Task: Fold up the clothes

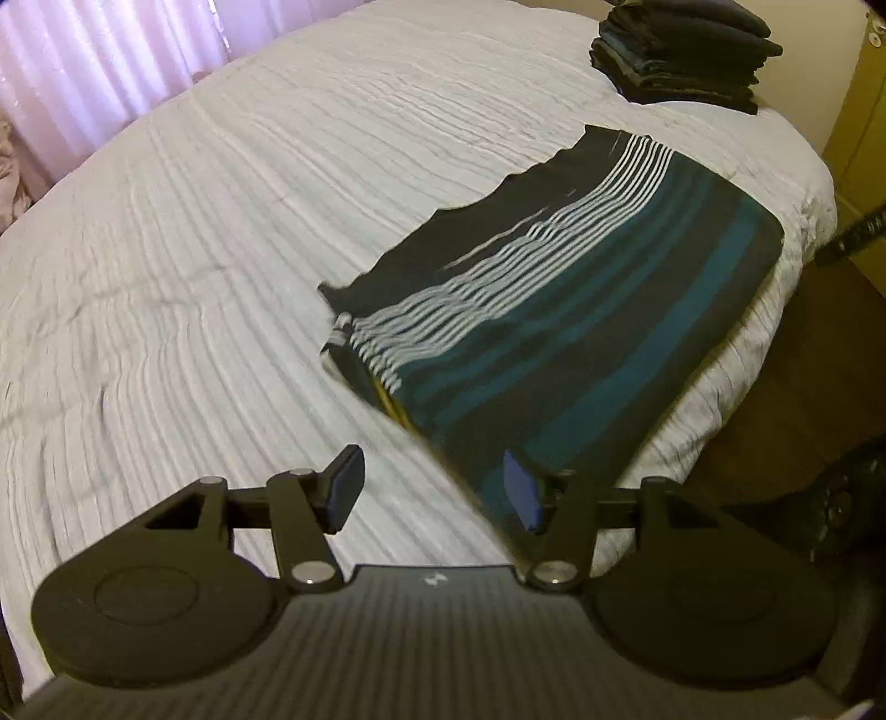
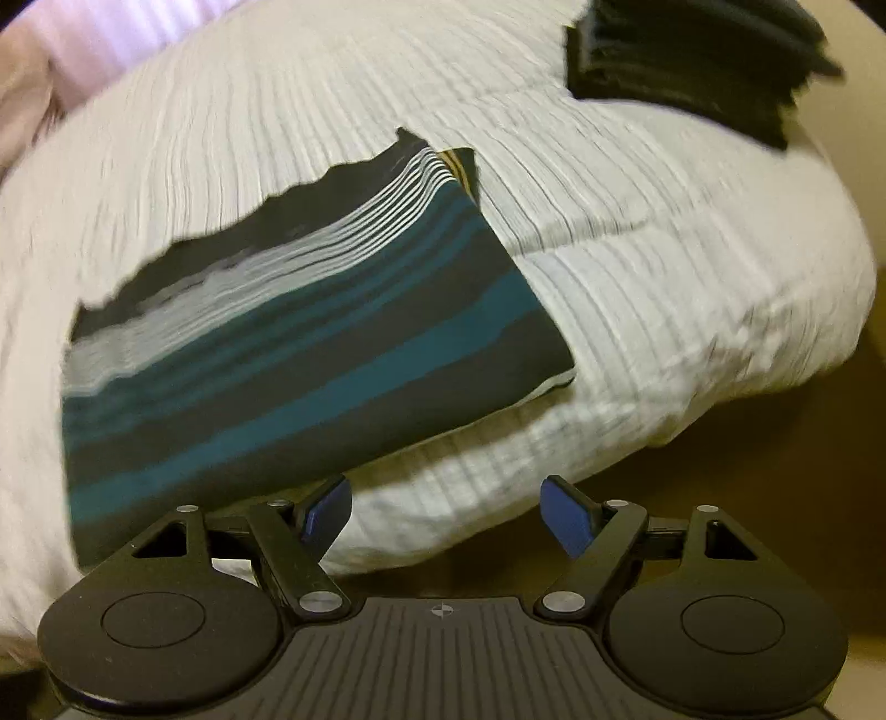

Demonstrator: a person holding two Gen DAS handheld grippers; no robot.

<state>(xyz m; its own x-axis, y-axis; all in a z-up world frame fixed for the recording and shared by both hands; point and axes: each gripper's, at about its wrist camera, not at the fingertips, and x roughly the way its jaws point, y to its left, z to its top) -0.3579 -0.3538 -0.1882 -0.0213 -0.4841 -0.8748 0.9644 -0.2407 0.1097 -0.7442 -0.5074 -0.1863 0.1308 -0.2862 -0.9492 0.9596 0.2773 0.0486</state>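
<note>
A folded garment with dark, teal and thin white stripes (image 1: 581, 310) lies flat on the white ribbed bedspread (image 1: 221, 277), near the bed's right edge. In the left wrist view my left gripper (image 1: 434, 493) hovers open over the garment's near corner, its right pad above the cloth and nothing pinched between the pads. The right wrist view shows the same striped garment (image 2: 310, 354) stretching away to the left. My right gripper (image 2: 446, 518) stands open over the bedspread (image 2: 664, 288) at the bed's edge, beside the garment's near edge, with nothing between its blue pads.
A stack of dark folded clothes (image 1: 686, 52) sits at the far right corner of the bed, also visible as the dark stack (image 2: 698, 61). Pale curtains (image 1: 99, 66) hang behind the bed. Brown floor (image 1: 775, 432) lies past the bed's right edge.
</note>
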